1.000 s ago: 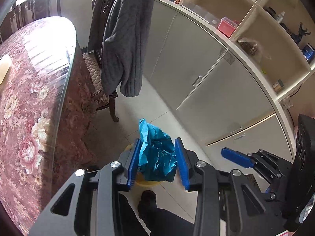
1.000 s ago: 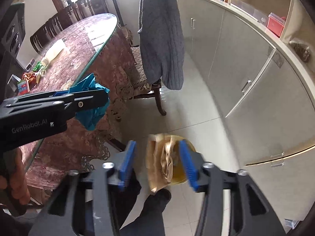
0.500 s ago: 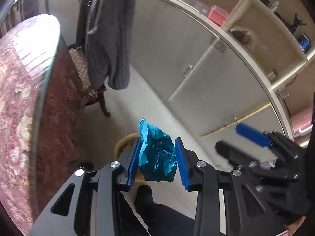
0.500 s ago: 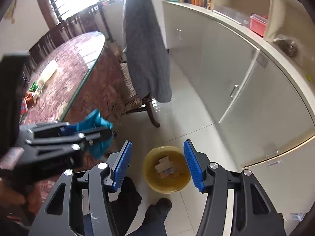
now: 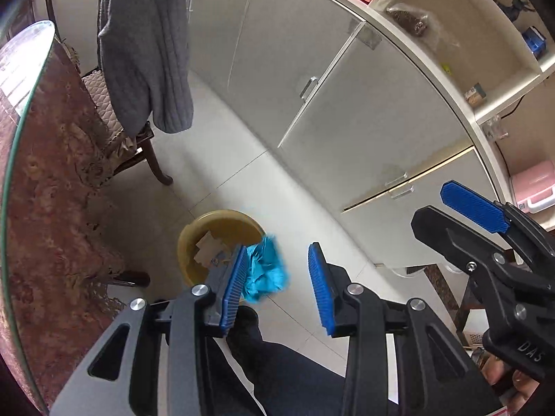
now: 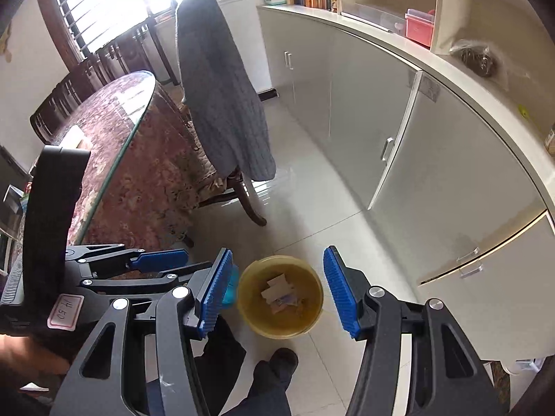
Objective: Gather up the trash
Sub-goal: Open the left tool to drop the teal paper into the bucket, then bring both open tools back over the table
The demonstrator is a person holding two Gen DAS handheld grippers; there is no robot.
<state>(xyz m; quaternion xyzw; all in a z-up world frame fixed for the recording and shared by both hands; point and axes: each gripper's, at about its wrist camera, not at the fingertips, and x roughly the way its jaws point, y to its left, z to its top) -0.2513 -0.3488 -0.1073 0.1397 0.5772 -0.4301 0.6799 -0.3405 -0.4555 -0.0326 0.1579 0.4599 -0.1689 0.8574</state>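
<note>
Both tongs gape — left tongs (image 5: 277, 287) beside one blue wad (image 5: 265, 274), right tongs (image 6: 277, 289) above one yellow bin (image 6: 249, 315).

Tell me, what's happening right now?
Left gripper open, blue wad loose by its left finger. Right gripper open, empty, over the bin. Nothing in the way.

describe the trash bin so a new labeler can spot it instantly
Start at the long white cabinet wall, then drop to the pale tiled floor between it and the floral dining table. The bin is the round yellow bucket standing there, open-topped with paper scraps inside, and the only yellow container on the floor.
</note>
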